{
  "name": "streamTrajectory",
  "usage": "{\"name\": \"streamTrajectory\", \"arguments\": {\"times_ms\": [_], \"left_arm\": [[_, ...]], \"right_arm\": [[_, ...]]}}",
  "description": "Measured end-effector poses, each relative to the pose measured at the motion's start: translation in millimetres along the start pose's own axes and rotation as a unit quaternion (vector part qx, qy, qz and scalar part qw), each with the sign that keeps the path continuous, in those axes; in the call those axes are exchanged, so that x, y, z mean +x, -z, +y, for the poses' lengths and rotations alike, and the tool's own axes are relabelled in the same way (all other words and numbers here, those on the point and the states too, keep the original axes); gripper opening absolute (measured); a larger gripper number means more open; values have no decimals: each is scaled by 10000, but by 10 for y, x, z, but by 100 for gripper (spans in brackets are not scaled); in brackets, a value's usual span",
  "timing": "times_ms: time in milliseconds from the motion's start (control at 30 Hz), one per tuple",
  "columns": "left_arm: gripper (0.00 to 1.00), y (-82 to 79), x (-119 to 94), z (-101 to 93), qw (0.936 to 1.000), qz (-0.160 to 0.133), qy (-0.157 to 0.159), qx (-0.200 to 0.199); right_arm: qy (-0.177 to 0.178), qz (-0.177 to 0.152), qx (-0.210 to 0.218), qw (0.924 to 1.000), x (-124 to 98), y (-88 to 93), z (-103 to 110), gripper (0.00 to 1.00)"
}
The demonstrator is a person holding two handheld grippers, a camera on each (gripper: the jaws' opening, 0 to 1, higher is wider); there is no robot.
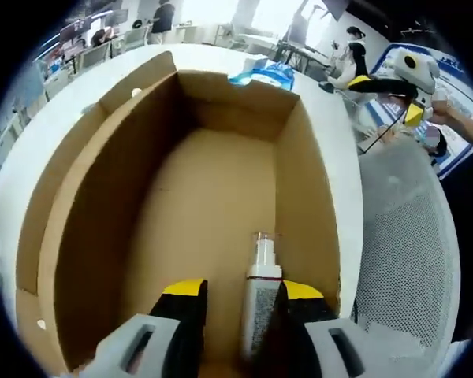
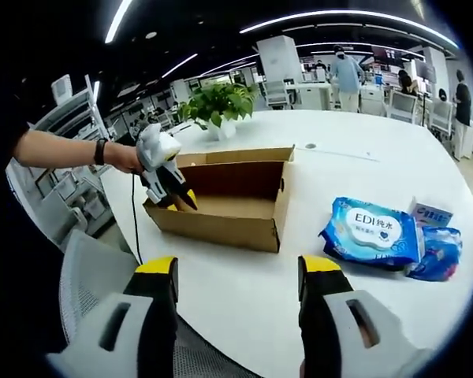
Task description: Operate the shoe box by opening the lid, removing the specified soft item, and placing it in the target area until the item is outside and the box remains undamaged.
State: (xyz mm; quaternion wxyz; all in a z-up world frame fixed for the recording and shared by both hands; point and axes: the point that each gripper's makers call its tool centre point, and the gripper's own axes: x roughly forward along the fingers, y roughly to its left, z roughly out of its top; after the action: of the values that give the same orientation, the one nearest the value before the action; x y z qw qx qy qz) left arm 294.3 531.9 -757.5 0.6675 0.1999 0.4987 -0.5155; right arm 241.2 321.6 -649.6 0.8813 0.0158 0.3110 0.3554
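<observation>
1. Left gripper (image 1: 235, 303) is dipped inside the box (image 1: 102, 205) – jaws apart, a small bottle (image 1: 261, 295) between the tips, not yet pinched.
2. Right gripper (image 2: 236, 276) is held back, jaws wide, nothing held.
3. Blue soft pack (image 2: 372, 230) lies outside, right of the box – presumably the target side.
4. White round table (image 2: 244, 291), open office, plant (image 2: 218, 104).

Left gripper view peers close down into the open box (image 1: 221, 197); right gripper view faces that box (image 2: 229, 197) from farther off
</observation>
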Motion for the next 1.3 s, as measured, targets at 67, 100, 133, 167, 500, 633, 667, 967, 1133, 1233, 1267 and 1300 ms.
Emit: {"name": "streamTrajectory", "arguments": {"times_ms": [67, 100, 133, 167, 500, 633, 667, 967, 1133, 1233, 1267, 1300], "left_arm": [[40, -6, 11, 0, 10000, 28, 80, -32], [40, 5, 20, -3, 9999, 71, 119, -58], [40, 2, 16, -5, 9999, 60, 118, -42], [40, -2, 19, 4, 9999, 66, 87, -4], [36, 126, 60, 56, 9974, 449, -270, 503], [33, 201, 109, 29, 9929, 714, -306, 906], [32, 227, 135, -5, 9897, 824, -279, 1134], [20, 188, 140, 77, 9896, 860, -499, 1039], [20, 125, 109, 100, 9894, 693, -668, 1088], [20, 13, 56, 73, 9916, 433, -645, 1029], [20, -10, 40, 74, 9918, 382, -667, 1019], [20, -34, 18, 71, 9921, 333, -676, 1000]], "right_arm": [[26, -4, 29, 10000, -18, 10, -15, 58], [44, -3, 41, 10000, -27, 17, -23, 58], [51, 4, 43, 10000, -33, 23, -25, 58], [57, 12, 36, 10000, -47, 30, -27, 58], [143, -19, 98, 9998, -122, 52, -81, 57], [145, -13, 120, 9998, -119, 64, -65, 57], [129, -4, 104, 9999, -116, 68, -50, 57], [119, 8, 100, 9999, -137, 91, -24, 57], [129, 22, 91, 9999, -156, 106, -28, 57], [127, 24, 108, 9999, -147, 106, -35, 57], [122, 28, 93, 9999, -138, 103, -34, 57], [115, 33, 75, 9999, -129, 98, -31, 57]]}}
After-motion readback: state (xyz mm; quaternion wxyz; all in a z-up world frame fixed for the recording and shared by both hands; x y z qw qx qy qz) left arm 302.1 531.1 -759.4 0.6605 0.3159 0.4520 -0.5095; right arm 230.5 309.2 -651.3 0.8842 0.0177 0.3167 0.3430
